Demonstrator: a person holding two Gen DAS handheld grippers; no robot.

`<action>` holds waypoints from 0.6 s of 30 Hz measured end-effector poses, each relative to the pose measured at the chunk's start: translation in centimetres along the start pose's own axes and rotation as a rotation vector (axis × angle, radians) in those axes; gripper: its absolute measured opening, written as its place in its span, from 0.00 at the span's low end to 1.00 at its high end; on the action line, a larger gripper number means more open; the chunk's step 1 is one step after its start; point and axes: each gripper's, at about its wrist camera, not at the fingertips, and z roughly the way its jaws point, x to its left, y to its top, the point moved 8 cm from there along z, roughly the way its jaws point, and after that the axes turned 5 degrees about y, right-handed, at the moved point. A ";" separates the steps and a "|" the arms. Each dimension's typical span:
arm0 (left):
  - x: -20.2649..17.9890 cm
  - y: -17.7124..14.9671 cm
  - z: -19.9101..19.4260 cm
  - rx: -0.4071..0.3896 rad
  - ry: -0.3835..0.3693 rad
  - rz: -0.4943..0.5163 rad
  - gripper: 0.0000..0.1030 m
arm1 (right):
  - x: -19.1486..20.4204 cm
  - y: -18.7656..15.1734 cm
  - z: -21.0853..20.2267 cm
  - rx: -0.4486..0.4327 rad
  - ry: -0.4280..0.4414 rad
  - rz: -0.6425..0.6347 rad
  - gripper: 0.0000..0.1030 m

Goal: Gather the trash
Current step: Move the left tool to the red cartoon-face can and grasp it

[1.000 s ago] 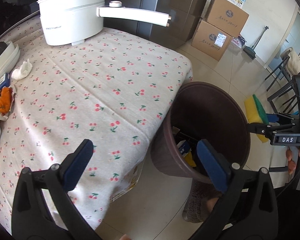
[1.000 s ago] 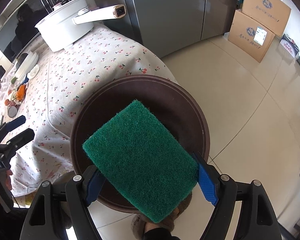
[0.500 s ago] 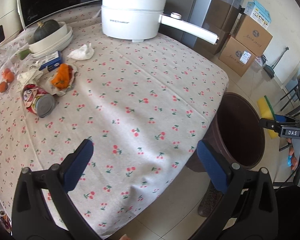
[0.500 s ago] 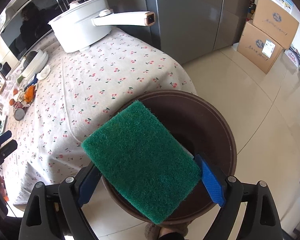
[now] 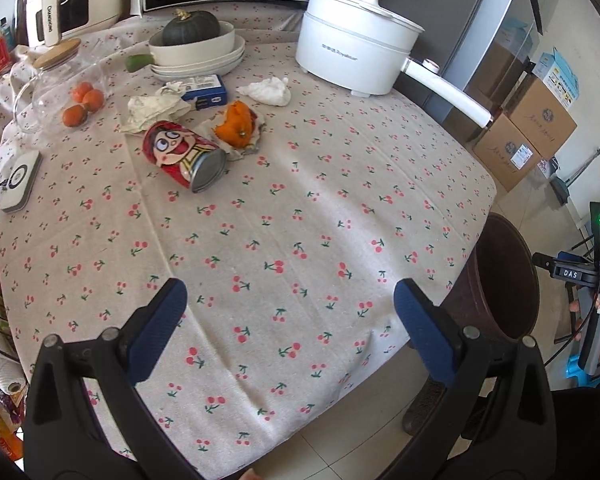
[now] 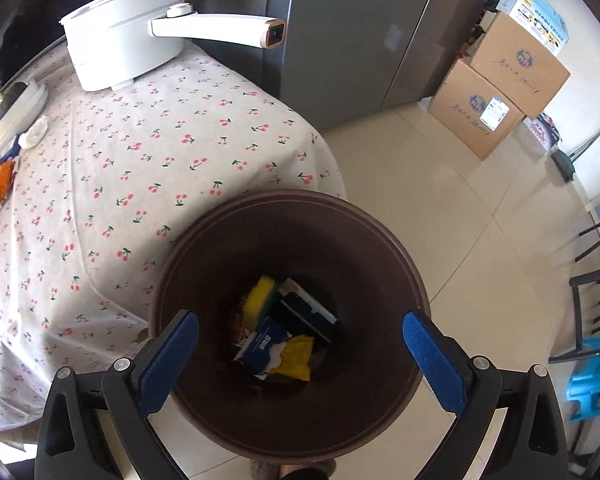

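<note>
Sponge dropped, upright in bin.

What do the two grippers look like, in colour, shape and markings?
Both grippers, left gripper and right gripper, have black plastic frames with round silver bolts and two fingers faced with blue textured pads. Seen from the left wrist view, the right gripper's body carries a white "DAS" label, a green light and a thin black cable.

Bare cherry-print tablecloth is lying open ahead of the left gripper; farther ahead, a can, orange peel and tissues are crowding the way. Below the right gripper, whose jaws are opening with nothing between them, the bin mouth is gaping unobstructed.
</note>
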 end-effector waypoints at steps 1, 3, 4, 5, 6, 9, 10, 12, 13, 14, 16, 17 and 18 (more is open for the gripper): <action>0.4 -0.1 -0.2 -0.003 0.001 -0.006 1.00 | 0.1 -0.2 -0.2 0.000 0.017 -0.004 1.00; 1.2 -0.2 -0.5 -0.006 0.008 -0.008 1.00 | 0.8 -0.5 -0.7 -0.004 0.052 -0.014 1.00; 1.6 -0.3 -0.5 -0.005 0.017 -0.010 1.00 | 1.2 -0.8 -0.9 -0.002 0.069 -0.023 1.00; 2.1 -0.4 -0.5 -0.001 0.028 -0.017 1.00 | 1.7 -1.0 -1.1 0.000 0.083 -0.032 1.00; 2.6 -0.5 -0.5 0.006 0.037 -0.028 1.00 | 2.1 -1.2 -1.1 0.004 0.091 -0.042 1.00; 4.5 -0.6 -0.5 0.015 0.057 -0.081 1.00 | 3.3 -1.4 -0.8 0.019 0.089 -0.072 1.00; 5.2 -0.6 -0.5 0.015 0.068 -0.100 1.00 | 3.7 -1.3 -0.7 0.020 0.085 -0.079 1.00; 6.5 -0.6 -0.5 0.013 0.081 -0.135 1.00 | 4.6 -1.0 -0.7 0.020 0.086 -0.090 1.00; 7.1 -0.4 -0.3 0.015 0.086 -0.145 1.00 | 5.1 -0.7 -0.7 0.017 0.092 -0.094 1.00; 7.7 -0.3 0.2 0.027 0.097 -0.146 1.00 | 5.7 -0.5 -0.8 0.015 0.100 -0.097 1.00; 9.1 0.2 1.2 0.053 0.140 -0.151 1.00 | 7.1 0.1 -0.9 0.006 0.115 -0.109 1.00; 9.7 0.5 1.8 0.066 0.160 -0.163 1.00 | 7.8 0.4 -0.9 0.003 0.119 -0.122 1.00; 10.3 0.8 2.3 0.079 0.169 -0.185 1.00 | 8.6 0.7 -0.9 0.001 0.121 -0.136 1.00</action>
